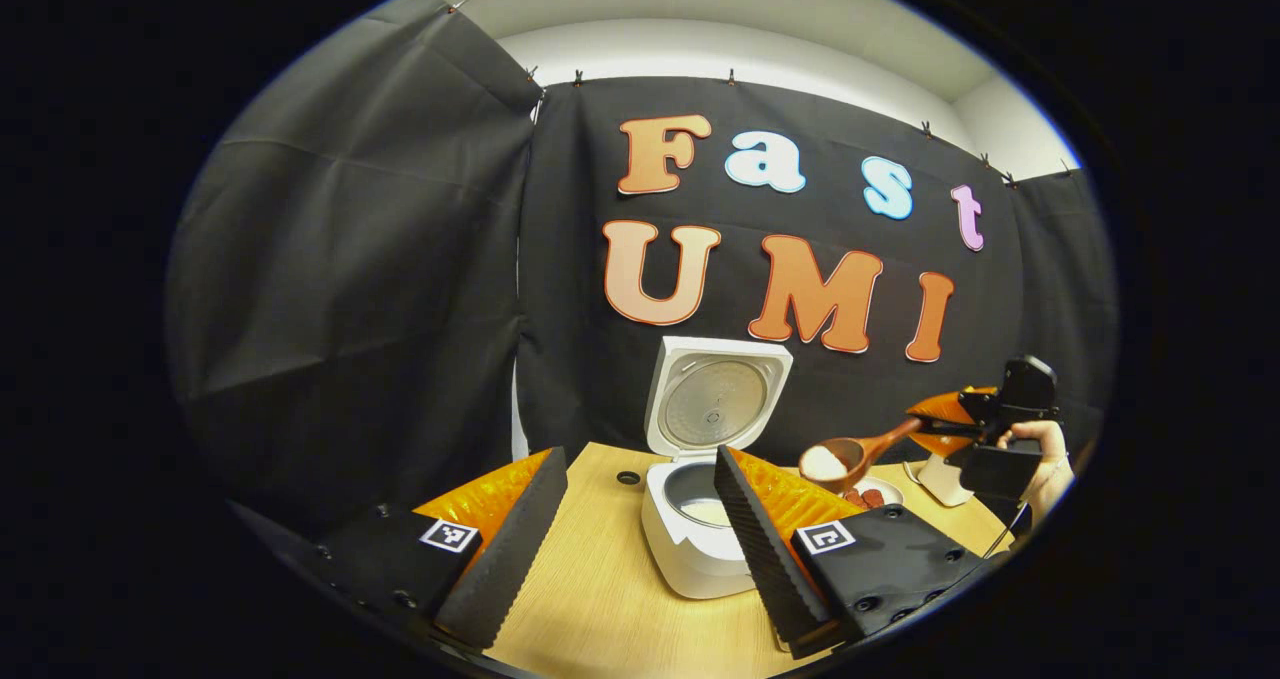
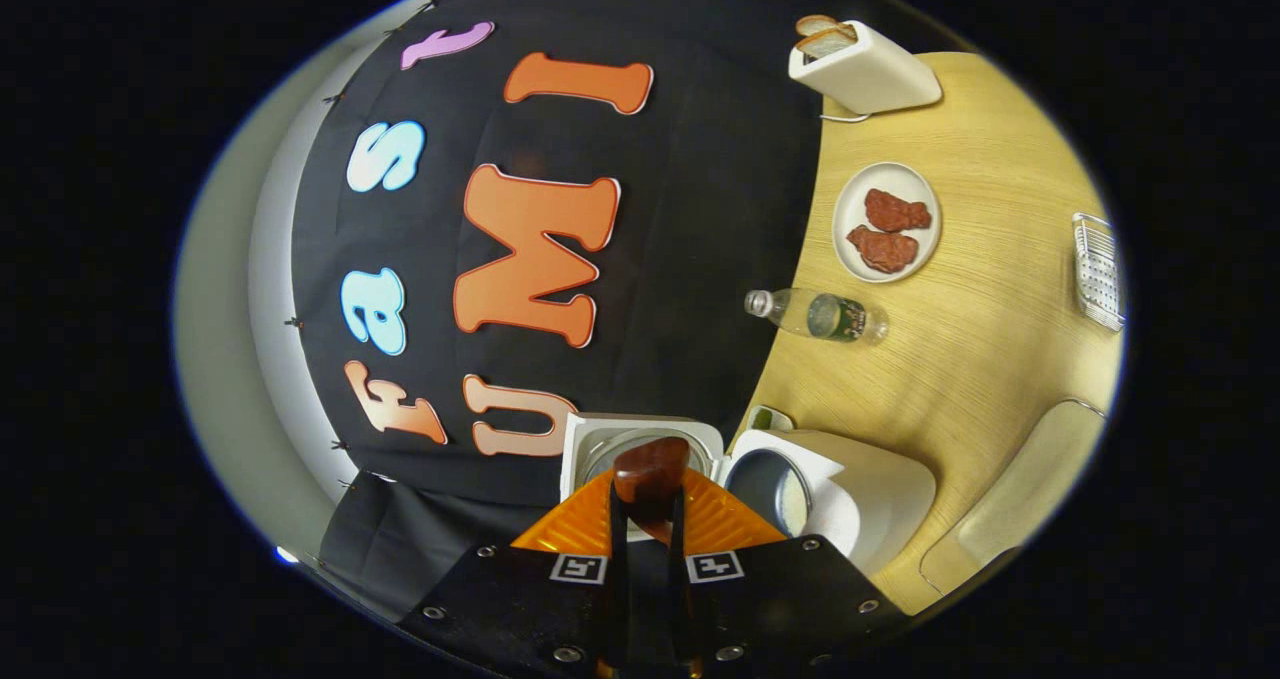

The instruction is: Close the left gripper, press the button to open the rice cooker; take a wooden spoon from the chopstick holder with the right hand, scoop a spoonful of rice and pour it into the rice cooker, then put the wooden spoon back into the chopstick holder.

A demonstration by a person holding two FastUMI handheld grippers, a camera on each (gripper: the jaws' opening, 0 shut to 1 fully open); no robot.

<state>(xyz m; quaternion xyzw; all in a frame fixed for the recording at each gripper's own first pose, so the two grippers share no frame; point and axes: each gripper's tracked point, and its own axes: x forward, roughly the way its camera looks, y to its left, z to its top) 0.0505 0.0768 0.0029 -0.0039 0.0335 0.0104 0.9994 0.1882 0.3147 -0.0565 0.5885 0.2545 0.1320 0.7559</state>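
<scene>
From my left gripper view, the left gripper hangs with its fingers spread wide and nothing between them, low over the wooden table. Just beyond them stands the rice cooker, its lid swung upright and the inner pot showing pale rice at the bottom. To the right of the cooker I see the right gripper, held by a hand, carrying the wooden spoon with a heap of white rice in its bowl; the spoon's bowl sits above the table, beside the cooker's open top and not yet over it. In my right gripper view, the right gripper's fingers are pressed together on the spoon's handle, which runs straight out ahead, the spoon's back facing the camera. Past it the cooker's open pot lies just to the right. Farther along the table are a water bottle, a plate with two reddish-brown pieces, a white toaster holding bread and a wire rack. I cannot make out the chopstick holder.
</scene>
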